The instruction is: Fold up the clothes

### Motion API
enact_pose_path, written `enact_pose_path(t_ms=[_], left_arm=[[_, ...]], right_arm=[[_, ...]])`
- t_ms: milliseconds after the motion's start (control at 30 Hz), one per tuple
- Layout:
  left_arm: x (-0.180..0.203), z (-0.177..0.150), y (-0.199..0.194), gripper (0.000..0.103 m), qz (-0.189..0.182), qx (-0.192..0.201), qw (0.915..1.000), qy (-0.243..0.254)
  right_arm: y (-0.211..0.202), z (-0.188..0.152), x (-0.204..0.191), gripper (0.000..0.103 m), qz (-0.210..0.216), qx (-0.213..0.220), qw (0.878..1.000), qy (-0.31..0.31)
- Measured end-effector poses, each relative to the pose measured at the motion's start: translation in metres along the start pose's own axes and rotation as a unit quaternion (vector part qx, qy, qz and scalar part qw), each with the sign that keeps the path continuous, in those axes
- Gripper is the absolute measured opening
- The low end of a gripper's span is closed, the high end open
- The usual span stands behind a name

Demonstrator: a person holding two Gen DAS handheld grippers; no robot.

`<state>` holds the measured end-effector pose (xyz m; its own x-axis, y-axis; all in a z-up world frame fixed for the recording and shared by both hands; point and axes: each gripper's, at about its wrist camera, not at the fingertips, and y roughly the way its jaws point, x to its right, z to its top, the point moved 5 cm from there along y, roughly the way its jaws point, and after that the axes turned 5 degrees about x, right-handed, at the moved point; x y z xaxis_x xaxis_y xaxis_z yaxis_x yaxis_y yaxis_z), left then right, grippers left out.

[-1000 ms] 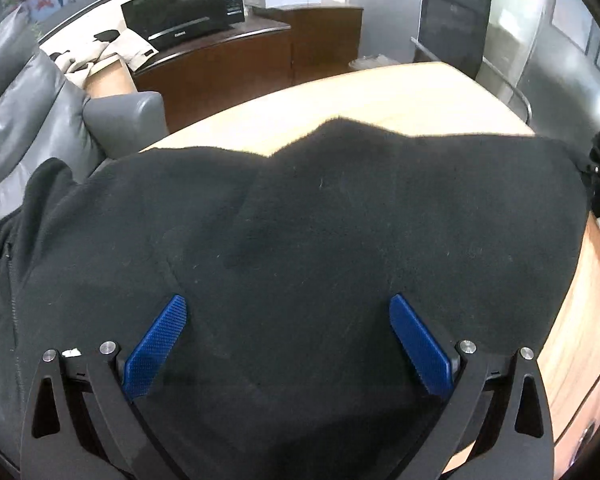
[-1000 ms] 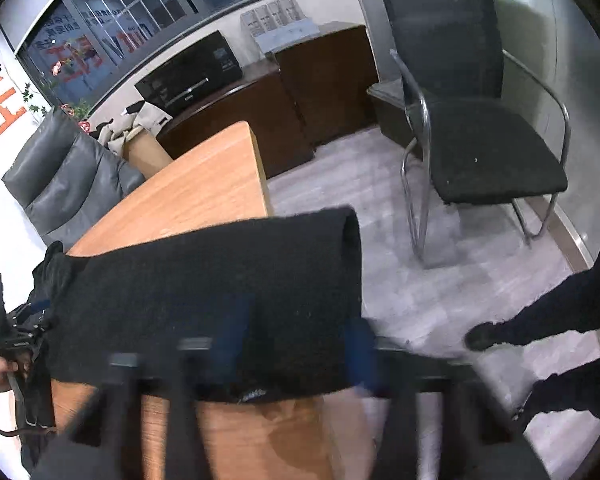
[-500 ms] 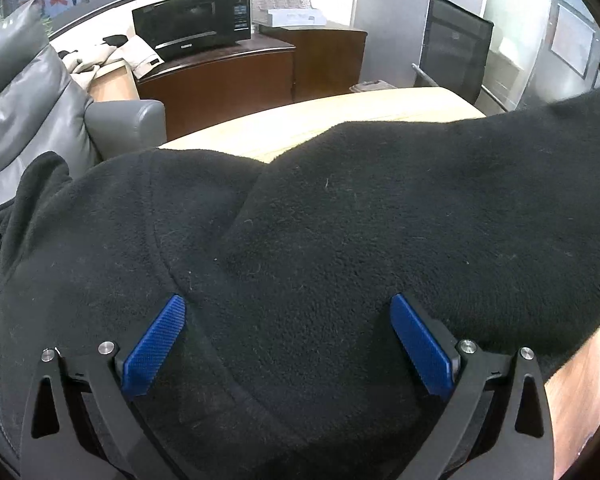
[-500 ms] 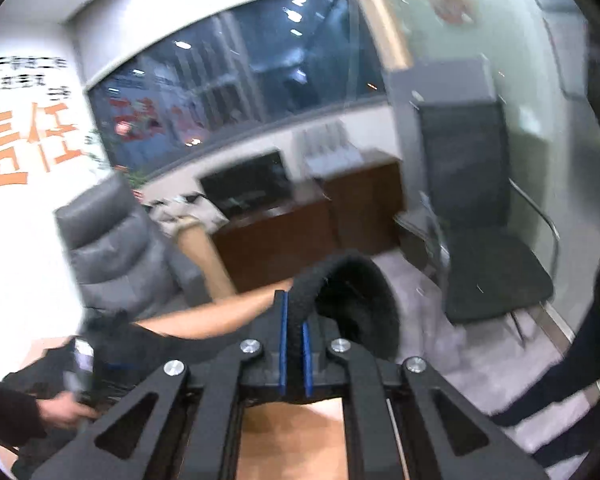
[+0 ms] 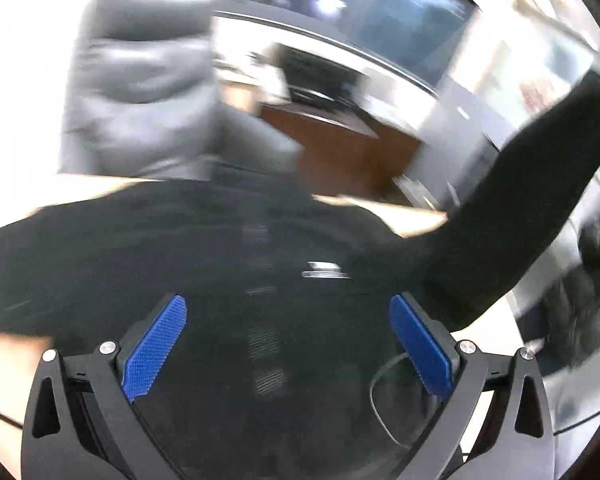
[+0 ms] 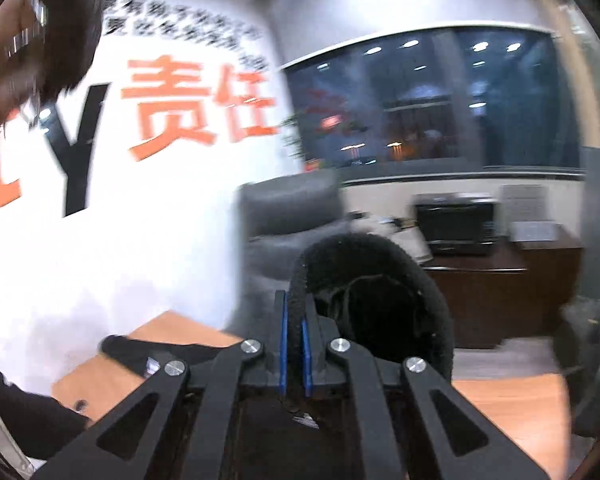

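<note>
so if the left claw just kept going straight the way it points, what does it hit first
Most likely the black fleece garment: it fills the view right ahead of the open left claw, between and beyond its blue pads. The frame is blurred, so whether the pads already touch it is unclear. The grey armchair lies further behind.

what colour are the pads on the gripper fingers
Blue, with a fine grid texture; the left gripper's pads show best in the left wrist view.

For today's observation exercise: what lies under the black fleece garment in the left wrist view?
Under the black fleece garment the light wooden table shows only at its far edge. The table beneath the cloth is covered, so anything lying there cannot be seen.
</note>
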<state>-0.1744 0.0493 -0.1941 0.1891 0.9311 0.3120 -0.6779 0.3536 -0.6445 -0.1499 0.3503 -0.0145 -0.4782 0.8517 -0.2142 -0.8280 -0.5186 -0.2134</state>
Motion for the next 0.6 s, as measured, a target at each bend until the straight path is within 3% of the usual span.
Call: enact_pose_path(t_ms=[133,267,400,600], left_arm=[[-0.107,0.015,-0.095,0.103,0.073,0.024,0.9963,-0.038],[-0.168,0.008,-0.159,0.103,0.118,0.042,0.9919,-0.024],[-0.193,-0.001,-0.163,0.103,0.098,0.041,0.9942,-0.011],[-0.171,0.004,-0.121,0.103,0.015,0.027,0.9993,0.023]], right_arm=[[0.091,-0.033,-0.065,0.005,0.055,-0.037,0.998,0.003],[0.183,-0.094,-0.111,0.005,0.076,-0.089,0.993,0.003],[0.261,-0.174,-0.145,0.005,0.067,-0.150,0.986,-0.015],[0.322,-0.272,-0.165,0.009,0.045,-0.238,0.969,-0.051]])
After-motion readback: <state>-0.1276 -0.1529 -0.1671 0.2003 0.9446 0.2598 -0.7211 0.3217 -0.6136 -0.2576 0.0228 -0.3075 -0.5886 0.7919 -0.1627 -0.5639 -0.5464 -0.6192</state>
